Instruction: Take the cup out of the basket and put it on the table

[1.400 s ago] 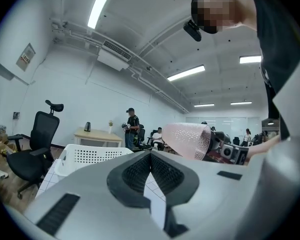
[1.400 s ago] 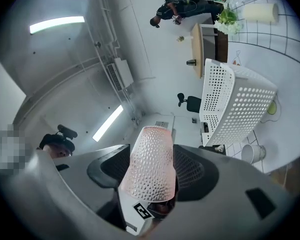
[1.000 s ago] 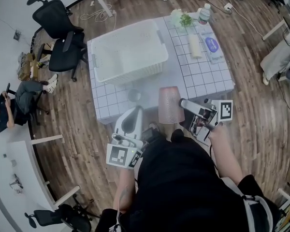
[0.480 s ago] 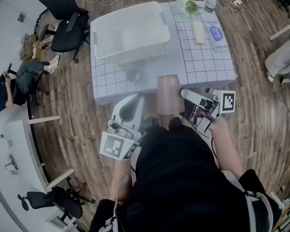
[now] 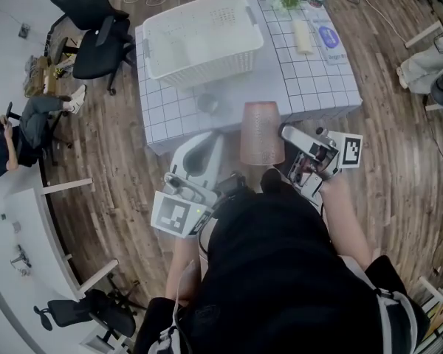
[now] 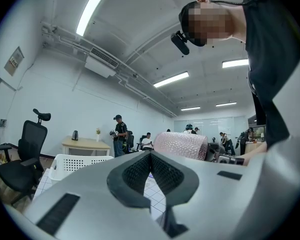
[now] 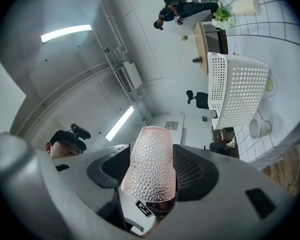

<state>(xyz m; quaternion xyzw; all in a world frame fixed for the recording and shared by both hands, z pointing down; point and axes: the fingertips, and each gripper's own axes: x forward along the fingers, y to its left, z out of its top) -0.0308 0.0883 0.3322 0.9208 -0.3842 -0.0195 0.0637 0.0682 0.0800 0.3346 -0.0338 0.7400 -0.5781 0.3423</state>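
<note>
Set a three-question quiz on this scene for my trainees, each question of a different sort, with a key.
1. True or false: the left gripper is shut, with nothing between its jaws.
2. What does the right gripper hold? A) a spoon B) the pink cup C) a plate
3. Fill in: the white basket stands on the ____.
Key: 1 true; 2 B; 3 table.

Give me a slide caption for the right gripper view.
Right gripper clamps a pink dimpled cup, with the white basket on the gridded table behind.
</note>
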